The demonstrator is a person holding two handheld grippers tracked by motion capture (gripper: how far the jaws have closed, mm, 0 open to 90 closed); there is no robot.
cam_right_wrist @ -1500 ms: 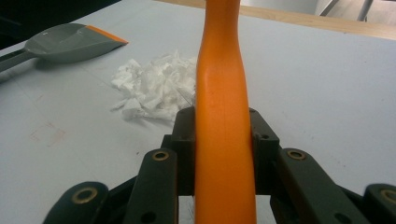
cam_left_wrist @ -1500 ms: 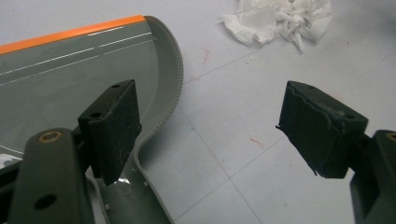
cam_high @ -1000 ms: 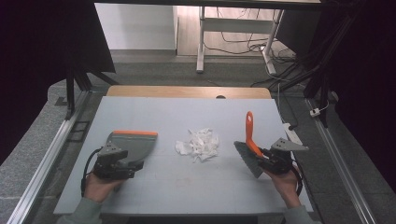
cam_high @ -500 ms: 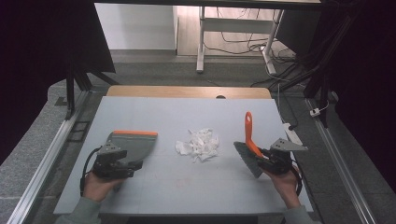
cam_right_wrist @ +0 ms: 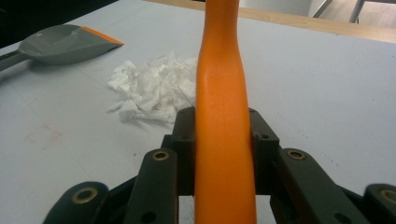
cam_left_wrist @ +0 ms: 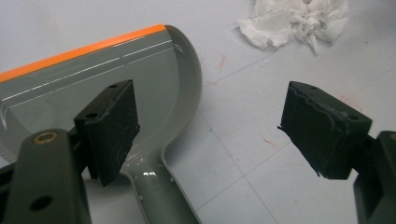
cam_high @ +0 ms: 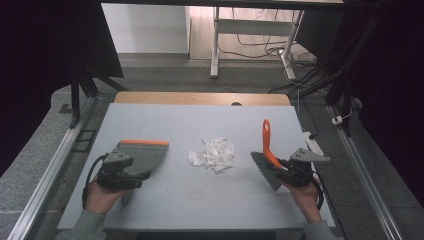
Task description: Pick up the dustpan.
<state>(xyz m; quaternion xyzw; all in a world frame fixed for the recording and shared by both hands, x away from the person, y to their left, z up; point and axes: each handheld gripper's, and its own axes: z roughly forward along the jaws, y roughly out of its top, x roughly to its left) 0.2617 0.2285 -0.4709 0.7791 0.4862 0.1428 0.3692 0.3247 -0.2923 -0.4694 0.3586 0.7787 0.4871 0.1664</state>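
In the high view, a pile of white paper scraps [cam_high: 212, 154] lies in the middle of the grey worktop [cam_high: 200, 120], between the grey dustpan [cam_high: 142, 155] and the brush [cam_high: 266, 155].

In the left gripper view, the left gripper [cam_left_wrist: 224, 126] has its fingers [cam_left_wrist: 109, 128] wide apart above the dustpan's handle.

In the right gripper view, the right gripper [cam_right_wrist: 223, 144] has its fingers clamped on the orange brush handle [cam_right_wrist: 222, 93].

Grey dustpan [cam_high: 141, 156] with orange front lip, flat on bench at left, handle toward person. Heap of shredded white paper [cam_high: 213, 154] mid-bench, between dustpan and brush. Hand brush [cam_high: 266, 160], orange handle, dark bristles, at right; handle clamped between right gripper [cam_right_wrist: 223, 140] jaws.
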